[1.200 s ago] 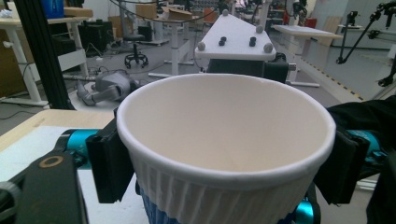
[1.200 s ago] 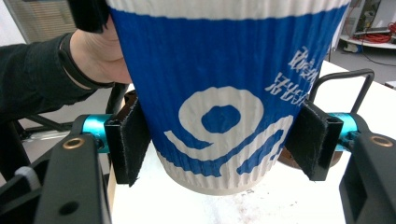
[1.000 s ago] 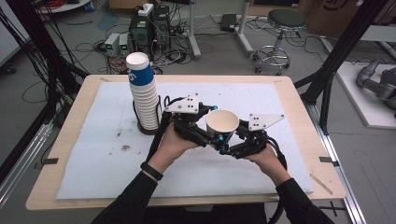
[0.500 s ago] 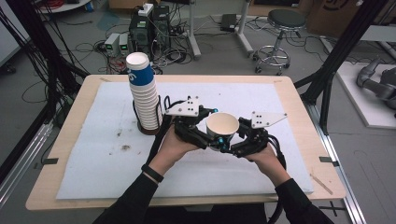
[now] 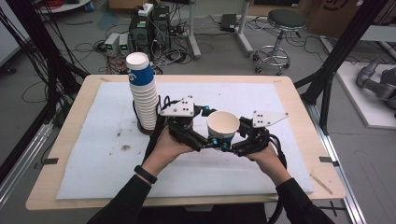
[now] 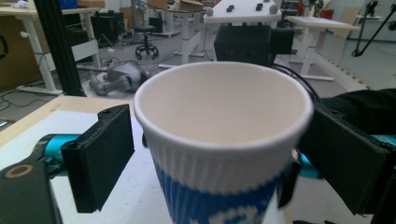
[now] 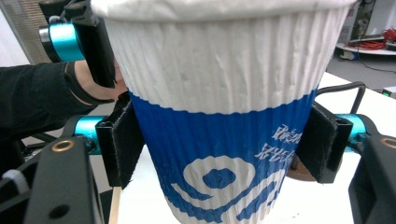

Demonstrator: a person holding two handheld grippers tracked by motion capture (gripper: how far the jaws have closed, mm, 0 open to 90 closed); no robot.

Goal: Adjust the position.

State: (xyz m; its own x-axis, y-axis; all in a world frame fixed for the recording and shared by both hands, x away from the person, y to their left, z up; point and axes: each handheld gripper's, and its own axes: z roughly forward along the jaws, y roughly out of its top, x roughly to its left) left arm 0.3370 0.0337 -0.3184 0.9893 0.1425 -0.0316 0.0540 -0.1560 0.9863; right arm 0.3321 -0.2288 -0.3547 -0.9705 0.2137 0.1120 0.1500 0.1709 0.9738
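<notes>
Right tongs (image 5: 232, 145) clamp the cup (image 5: 222, 126) low on its blue band, holding it upright above the bench (image 5: 299, 116). Left tongs (image 5: 205, 141) have just been opening; their jaws flank the cup's rim, clear of it. Farther left stands the cup stack (image 5: 143, 93).

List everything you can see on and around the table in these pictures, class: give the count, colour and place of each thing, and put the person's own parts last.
paper cup: one, white with a blue band, upright between the two grippers near the table's middle
cup stack: one tall stack, white and blue, left of the grippers
mat: one, white, covering most of the table
table: one, light wood
stool: one, dark seat, on the floor behind the table
left gripper: one, black; its jaws have just been opening, and its fingers stand apart from the cup
right gripper: one, black, fingers pressing the cup's sides
hands: two, dark sleeves
</notes>
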